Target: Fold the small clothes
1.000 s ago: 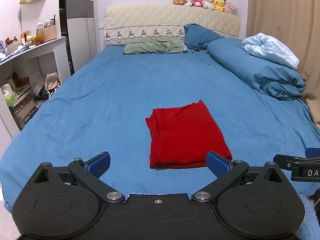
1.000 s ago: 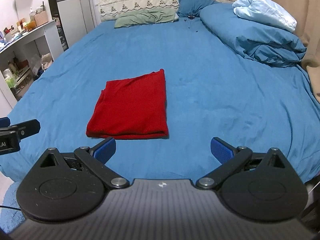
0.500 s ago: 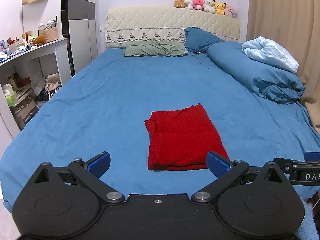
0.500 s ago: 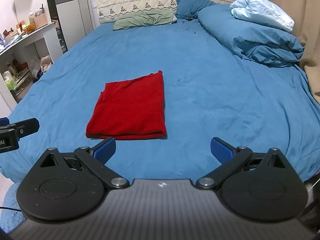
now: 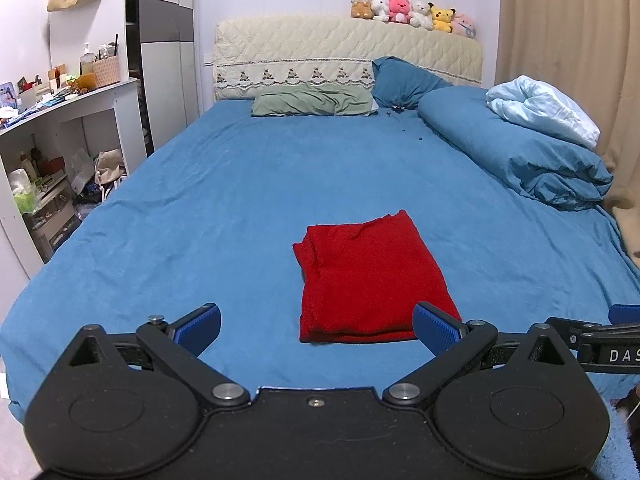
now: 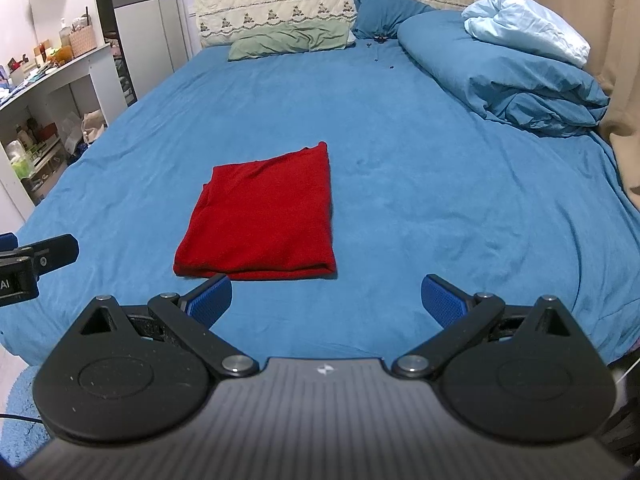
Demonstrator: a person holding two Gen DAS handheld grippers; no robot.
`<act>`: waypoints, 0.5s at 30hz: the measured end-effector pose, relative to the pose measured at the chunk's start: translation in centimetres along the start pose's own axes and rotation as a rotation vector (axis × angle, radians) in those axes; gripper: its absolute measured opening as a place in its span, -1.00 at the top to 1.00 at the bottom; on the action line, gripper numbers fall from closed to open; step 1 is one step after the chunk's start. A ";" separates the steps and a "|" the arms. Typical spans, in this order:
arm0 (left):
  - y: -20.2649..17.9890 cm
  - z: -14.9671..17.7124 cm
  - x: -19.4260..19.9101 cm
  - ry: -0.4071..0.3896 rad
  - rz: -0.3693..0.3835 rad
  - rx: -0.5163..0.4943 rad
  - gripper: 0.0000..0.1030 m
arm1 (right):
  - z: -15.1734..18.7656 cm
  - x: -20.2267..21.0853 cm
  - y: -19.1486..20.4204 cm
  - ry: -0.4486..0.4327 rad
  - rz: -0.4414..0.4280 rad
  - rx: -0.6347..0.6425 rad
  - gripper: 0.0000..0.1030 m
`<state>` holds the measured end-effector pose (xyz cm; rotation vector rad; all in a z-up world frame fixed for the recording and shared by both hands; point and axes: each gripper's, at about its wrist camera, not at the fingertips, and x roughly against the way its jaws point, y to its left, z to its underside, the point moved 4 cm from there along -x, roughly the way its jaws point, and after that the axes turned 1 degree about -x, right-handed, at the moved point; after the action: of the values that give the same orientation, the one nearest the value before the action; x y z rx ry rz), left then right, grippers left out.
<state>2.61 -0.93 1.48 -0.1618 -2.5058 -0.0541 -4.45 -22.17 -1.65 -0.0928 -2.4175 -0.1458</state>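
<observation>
Left wrist view only: a row of six small plush toys [image 5: 412,13] on top of the cream quilted headboard [image 5: 344,52]; the right wrist view cuts the headboard's top off and shows none of them.
Right wrist view only: a patch of light blue fluffy rug [image 6: 20,404] at the lower left, below the bed's edge.
Seen in both: each camera catches the other tool at its edge, the right one at the left view's right border, the left one at the right view's left border.
White shelf unit [image 5: 60,120]: one, far left, its top and shelves cluttered with small items too small to name.
Left gripper [image 5: 316,322]: one; its two blue-padded fingers stand wide apart, holding nothing, above the near edge of the bed.
Red folded garment [image 5: 372,276]: one, a neat rectangle lying flat on the blue bedsheet [image 5: 240,184], near the foot of the bed; not touched by either tool. In the left view it lies between the pads; in the right view [image 6: 264,212] it lies ahead and to the left.
Right gripper [image 6: 326,296]: one; jaws spread wide, empty, over bare sheet.
Pillows: two at the headboard, a sage green flat pillow [image 5: 312,100] and a dark blue pillow [image 5: 404,80] just right of it.
Rolled blue duvet [image 5: 520,152]: one, along the right side, with a pale blue crumpled blanket [image 5: 544,110] on top.
Beige curtain [image 5: 568,40]: one, far right.
</observation>
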 end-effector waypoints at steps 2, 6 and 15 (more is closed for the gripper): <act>0.1 0.0 0.0 0.000 0.000 0.002 -1.00 | 0.0 0.0 0.0 0.000 -0.001 0.000 -1.00; 0.2 0.1 -0.1 0.006 0.001 0.005 -1.00 | 0.0 0.0 0.1 0.003 -0.003 0.003 -1.00; 0.2 0.0 -0.3 0.006 0.002 0.013 -1.00 | -0.1 0.0 0.1 0.004 -0.002 0.000 -1.00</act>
<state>2.85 -0.77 1.35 -0.1587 -2.4994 -0.0373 -4.41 -22.11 -1.60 -0.0901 -2.4139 -0.1467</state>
